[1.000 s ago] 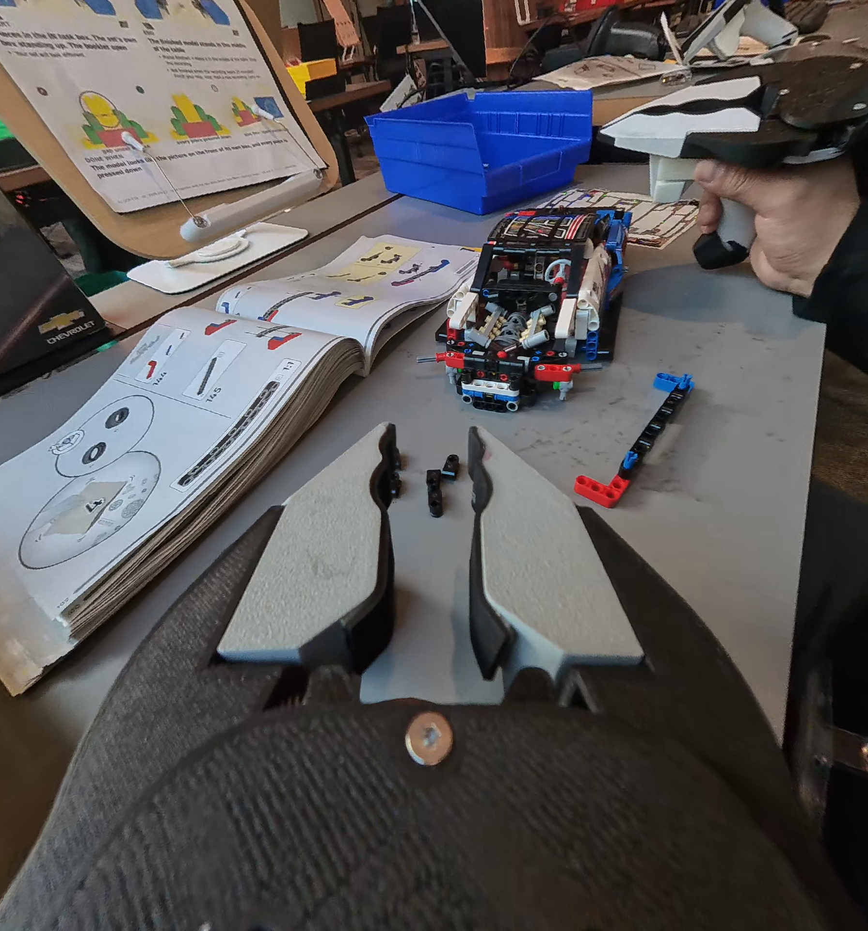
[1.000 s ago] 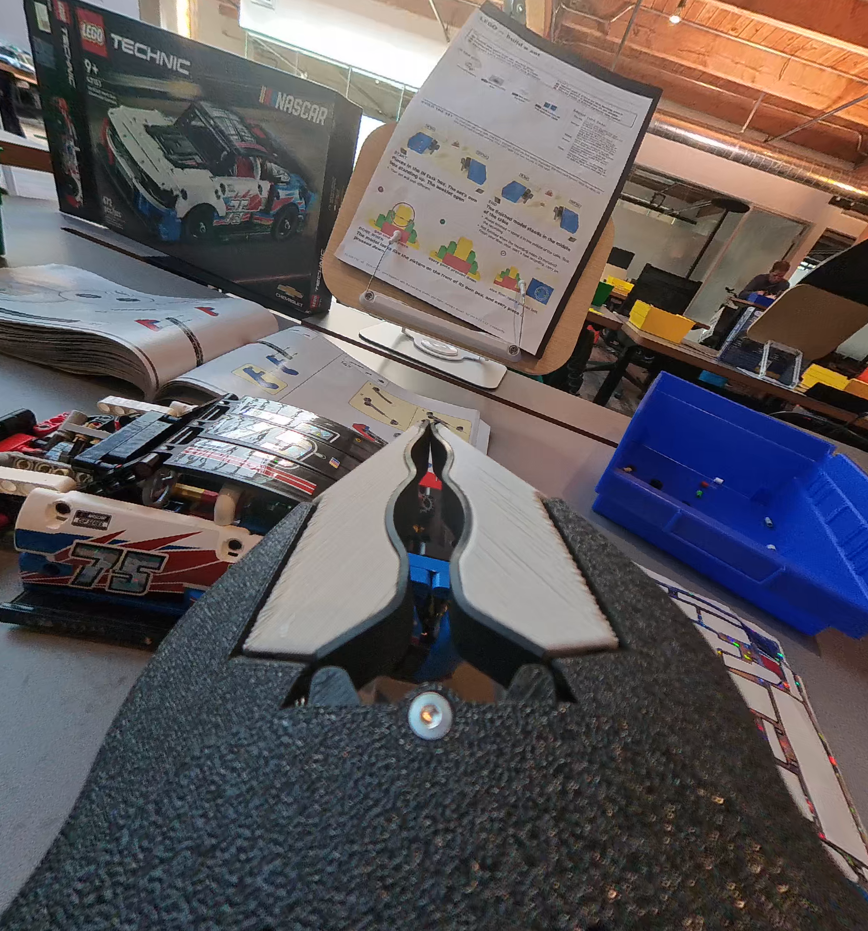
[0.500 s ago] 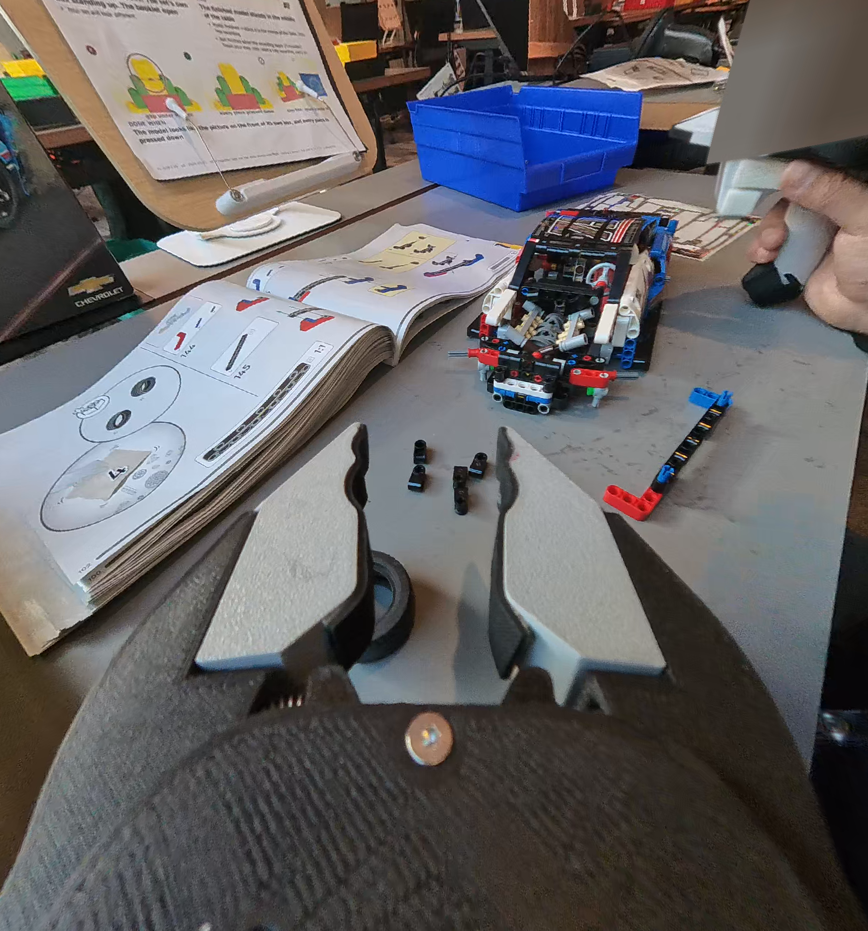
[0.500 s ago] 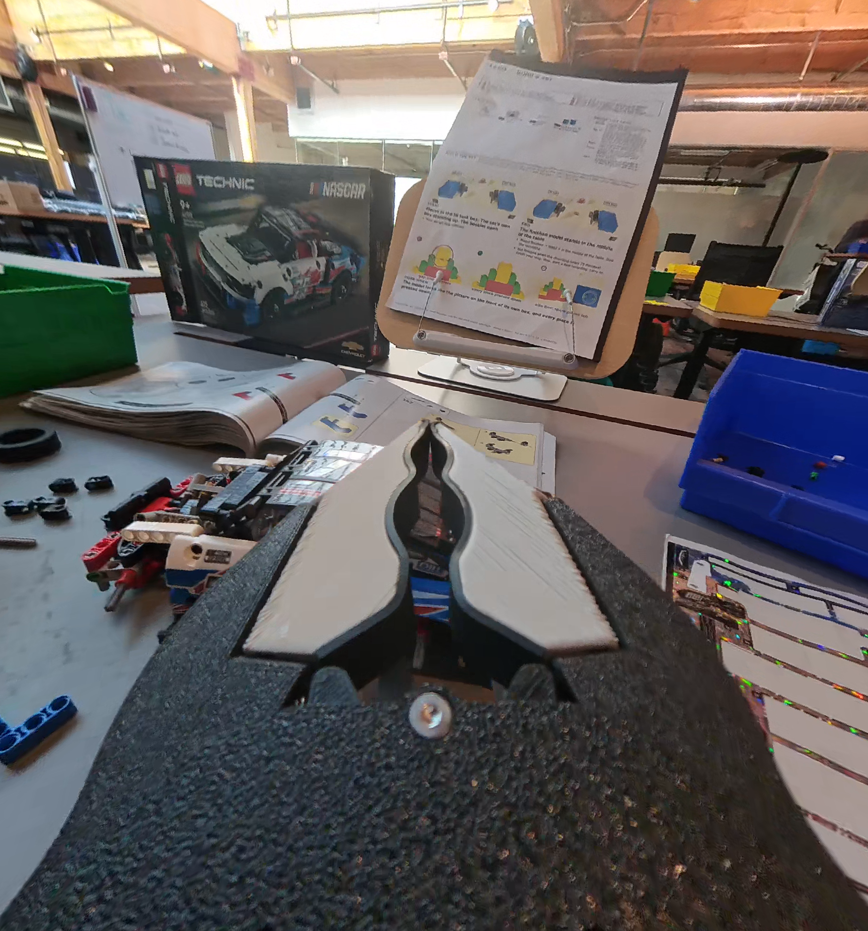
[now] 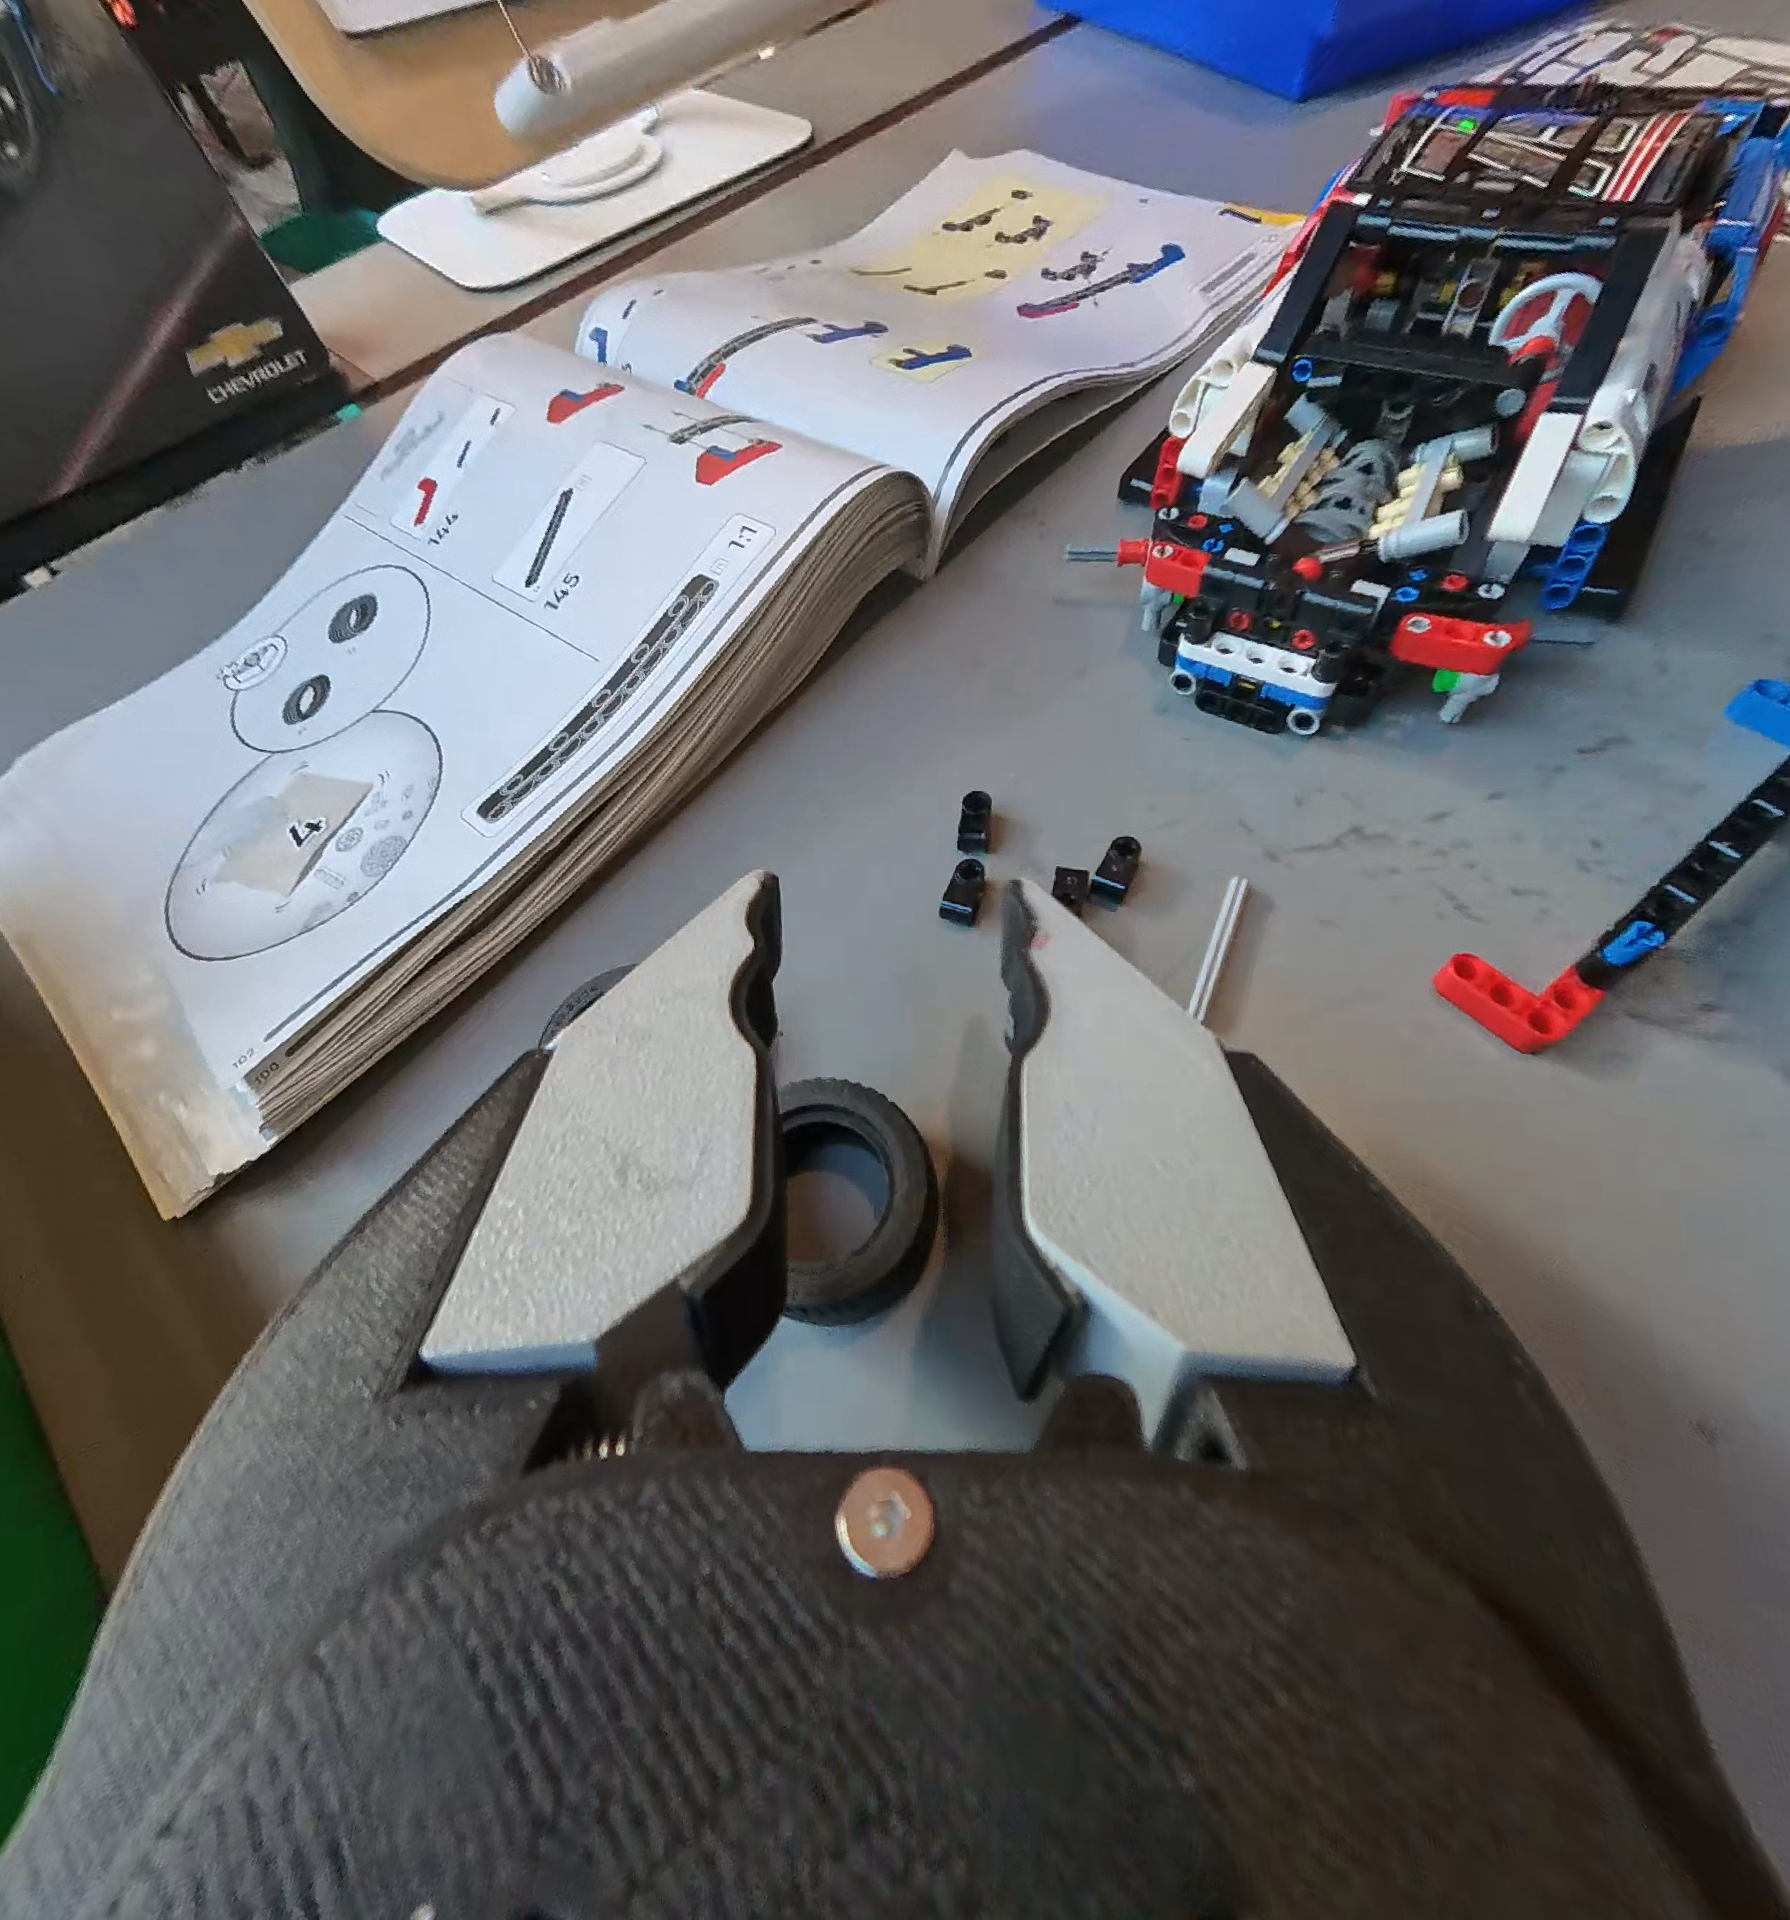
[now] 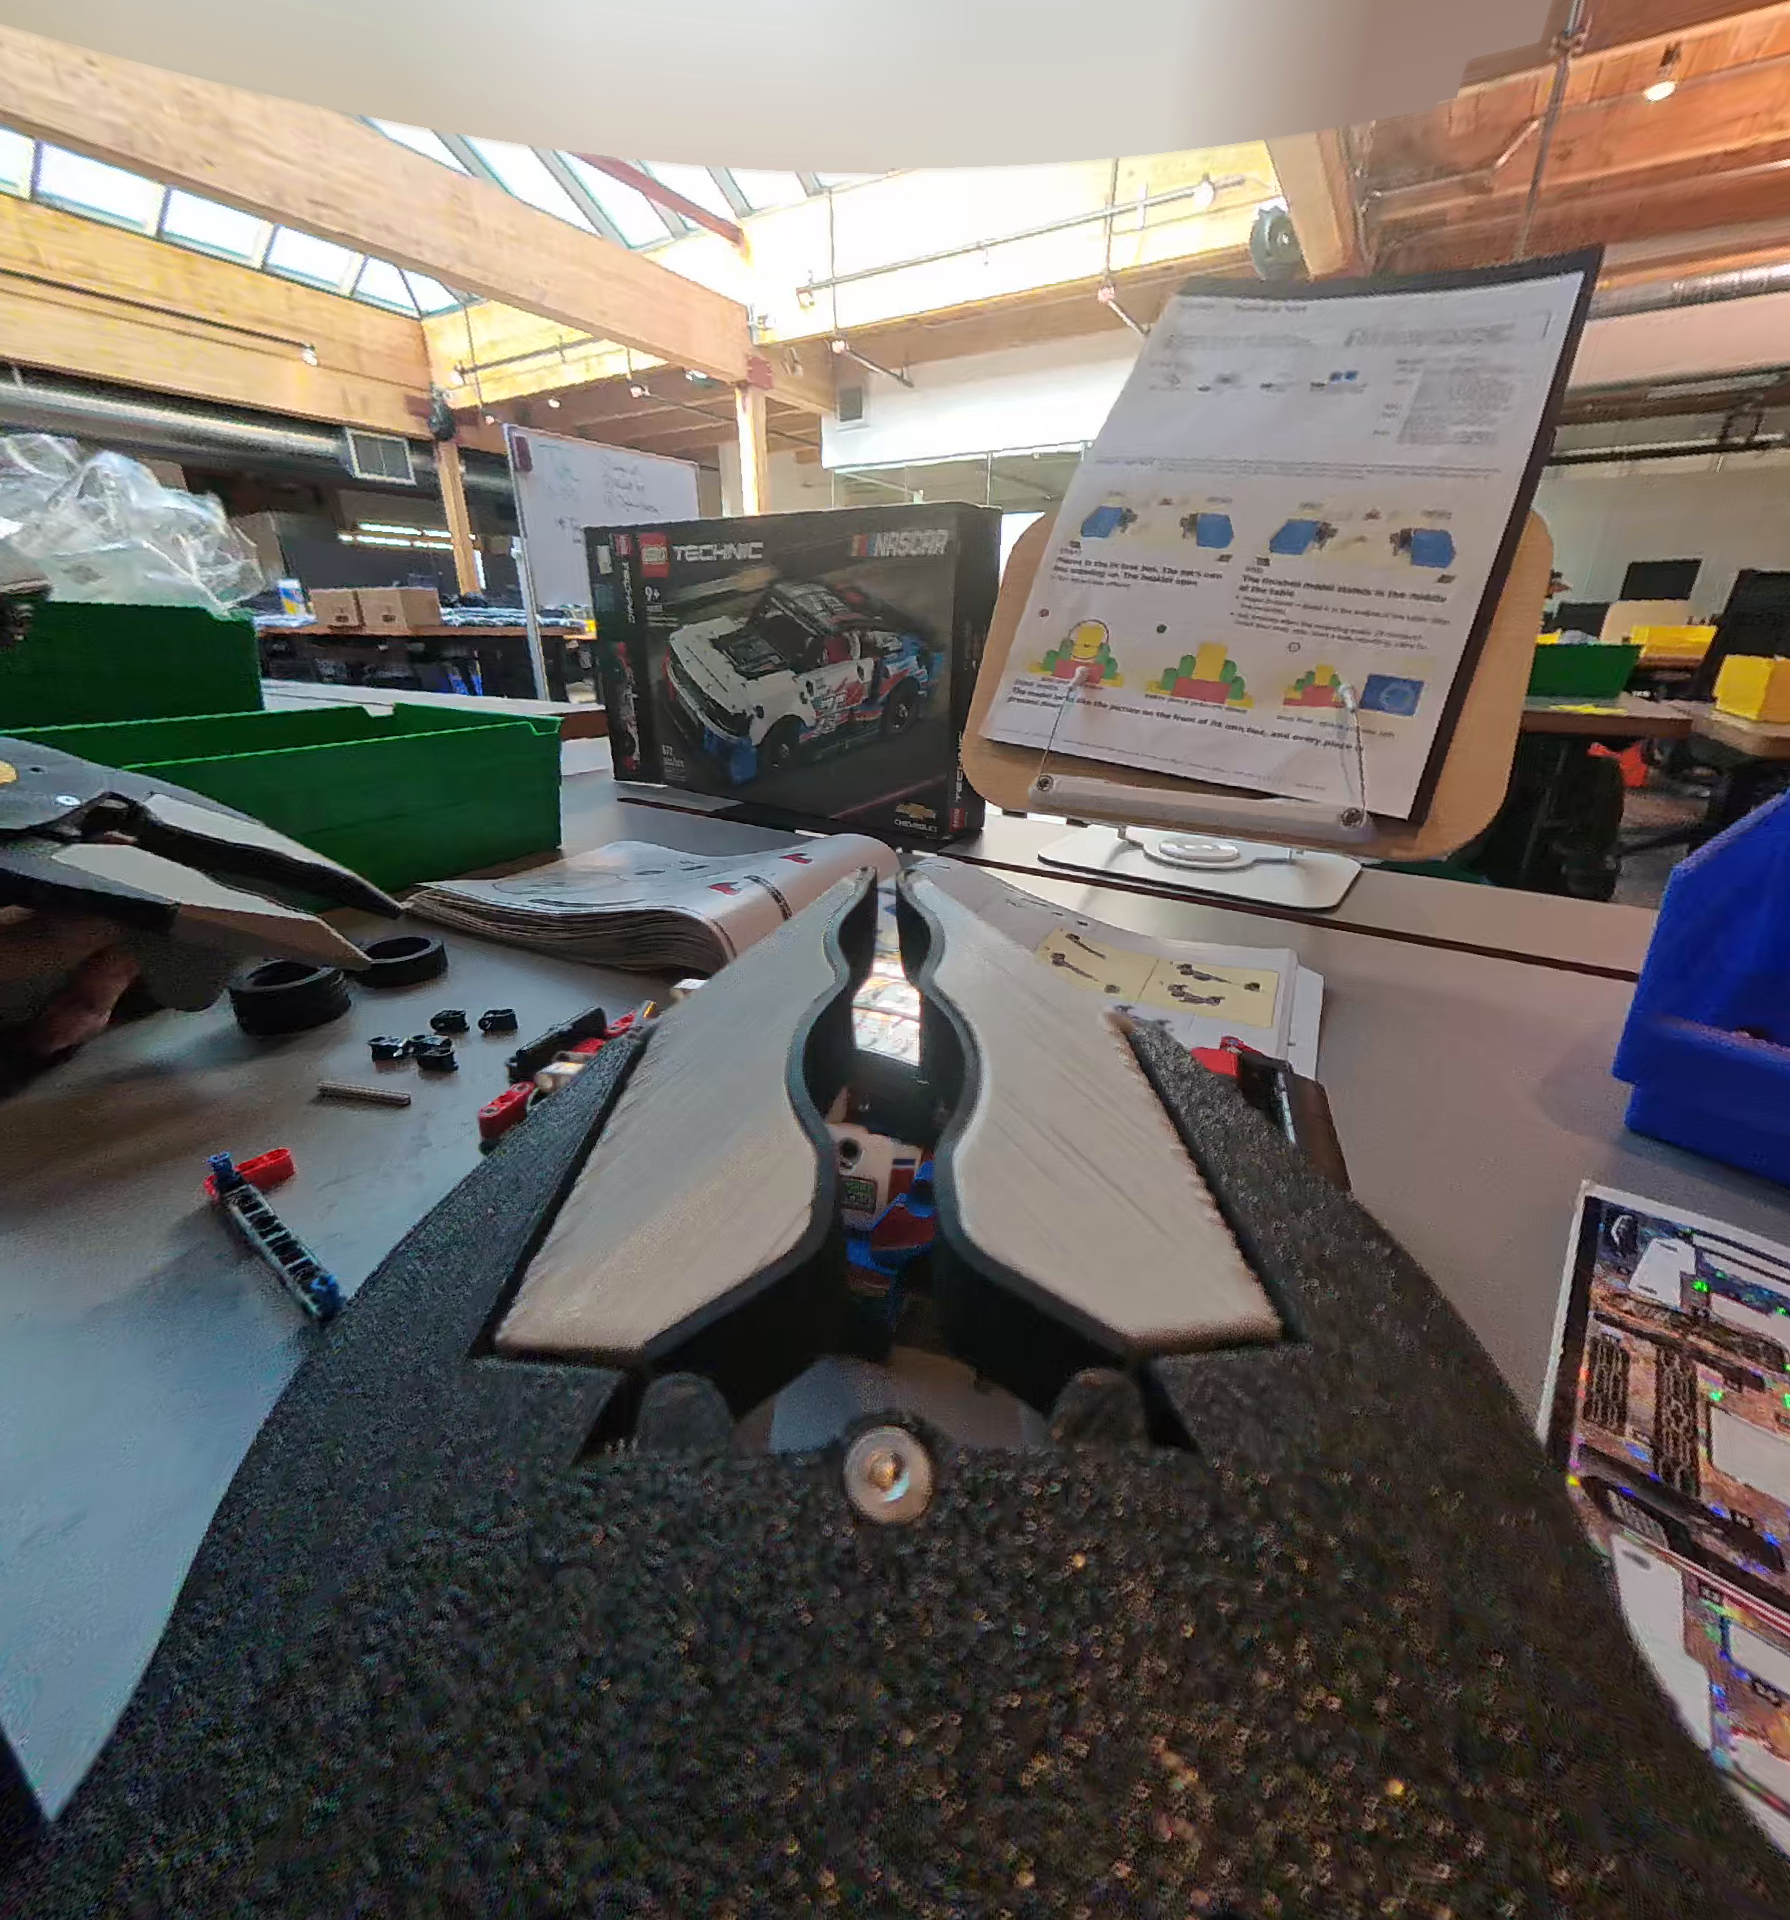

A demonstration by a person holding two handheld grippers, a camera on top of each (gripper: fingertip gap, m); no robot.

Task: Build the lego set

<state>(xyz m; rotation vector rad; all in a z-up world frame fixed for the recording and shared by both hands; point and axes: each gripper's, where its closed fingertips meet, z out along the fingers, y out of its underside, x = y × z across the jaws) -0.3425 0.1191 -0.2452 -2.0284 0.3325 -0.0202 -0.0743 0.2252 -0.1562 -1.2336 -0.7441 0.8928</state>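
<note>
Left gripper (image 5: 886, 904) low over grey bench (image 5: 1493, 1195), jaws set wide, nothing clamped. Small black rubber tyre (image 5: 855, 1195) lying flat on bench between the two grey fingers, close against the left one, not pinched. Second black tyre (image 5: 584, 997) partly hidden behind that finger. Just beyond gripper tips: cluster of small black connector pegs (image 5: 974, 821) and a thin grey axle rod (image 5: 1218, 940), all loose on bench. Partly built red, white, blue and black lego car (image 5: 1431, 416) far right of the tyre, nose toward gripper, well apart from it. Long black beam with red angle piece and blue end (image 5: 1701, 862) right of the tyre, near the car's front. Open paper instruction booklet (image 5: 517, 644) left of the car, beyond the tyre. Right gripper (image 6: 886, 904) hovering above the car, jaws nearly together, narrow gap, nothing between the tips; car bodywork visible through gap below. Blue plastic bin (image 6: 1743, 997) right of car, black set box (image 6: 787, 665) behind booklet.
</note>
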